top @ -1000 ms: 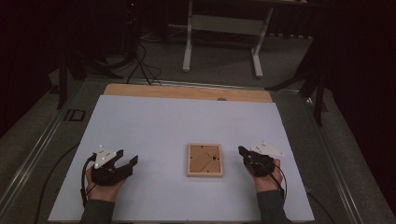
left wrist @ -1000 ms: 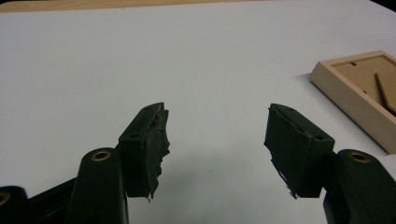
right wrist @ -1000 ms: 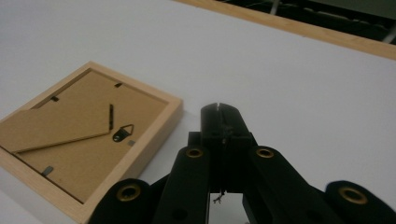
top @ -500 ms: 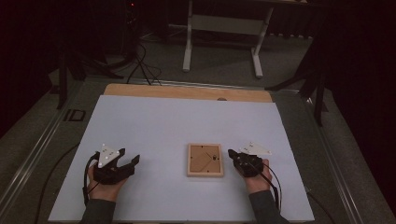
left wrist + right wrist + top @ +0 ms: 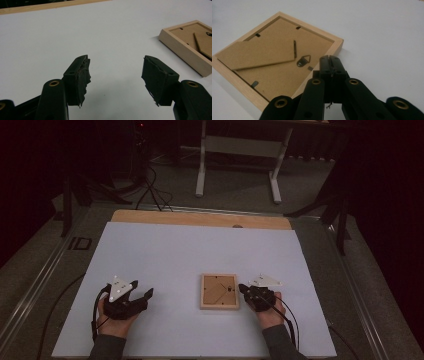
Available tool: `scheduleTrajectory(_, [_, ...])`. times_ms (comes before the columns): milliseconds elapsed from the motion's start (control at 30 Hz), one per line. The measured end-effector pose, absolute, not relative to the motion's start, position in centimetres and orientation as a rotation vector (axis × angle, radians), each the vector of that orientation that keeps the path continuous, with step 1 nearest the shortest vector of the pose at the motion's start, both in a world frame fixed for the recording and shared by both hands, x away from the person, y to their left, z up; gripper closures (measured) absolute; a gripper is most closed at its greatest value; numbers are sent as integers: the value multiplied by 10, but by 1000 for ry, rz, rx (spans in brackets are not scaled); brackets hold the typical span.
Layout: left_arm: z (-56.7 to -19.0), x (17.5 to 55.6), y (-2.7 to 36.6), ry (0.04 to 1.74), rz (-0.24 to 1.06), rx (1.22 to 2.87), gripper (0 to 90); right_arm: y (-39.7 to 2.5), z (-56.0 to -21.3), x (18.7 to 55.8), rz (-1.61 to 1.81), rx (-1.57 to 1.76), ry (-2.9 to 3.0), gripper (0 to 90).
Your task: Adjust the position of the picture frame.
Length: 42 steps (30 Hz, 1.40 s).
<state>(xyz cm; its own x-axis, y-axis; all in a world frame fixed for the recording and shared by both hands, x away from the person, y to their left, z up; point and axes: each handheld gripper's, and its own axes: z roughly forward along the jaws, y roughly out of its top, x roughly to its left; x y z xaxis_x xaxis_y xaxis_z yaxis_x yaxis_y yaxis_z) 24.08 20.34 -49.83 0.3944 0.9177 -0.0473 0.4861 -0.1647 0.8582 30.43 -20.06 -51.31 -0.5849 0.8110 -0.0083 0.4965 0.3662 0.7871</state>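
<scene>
A small wooden picture frame point(image 5: 219, 291) lies face down on the white table sheet point(image 5: 190, 255), its brown backing board, stand flap and metal hanger point(image 5: 303, 60) facing up. My right gripper point(image 5: 242, 289) is shut with nothing between its jaws, its tip point(image 5: 329, 58) at the frame's right edge, just over the rim. Whether it touches the wood I cannot tell. My left gripper point(image 5: 141, 289) rests open on the sheet well to the left of the frame point(image 5: 192, 45), with bare sheet between its worn pads point(image 5: 81, 80).
A strip of bare wooden tabletop point(image 5: 200, 218) runs along the far edge of the sheet. Beyond the table stand a white metal stand point(image 5: 240, 150) and dark cables point(image 5: 150, 185) on the floor. The sheet's far half is bare.
My right gripper has moved left across the sheet until its shut tip reaches the frame's right edge. The left gripper has stayed in place, open.
</scene>
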Motion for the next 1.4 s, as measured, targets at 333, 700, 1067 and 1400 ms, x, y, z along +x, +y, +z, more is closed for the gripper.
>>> scheduleTrajectory(333, [-498,239,200,1202,630,1805,384,-198,-518,302,1048,1164,2276,896])
scheduleTrajectory(700, [-498,237,198,1186,620,1812,384,-197,-521,301,1028,1184,2290,896])
scheduleTrajectory(1067, [-498,235,192,1161,610,1829,384,-197,-522,302,1024,1186,2285,896])
scheduleTrajectory(1400, [-499,234,186,1137,594,1852,384,-195,-522,303,1027,1182,2283,896])
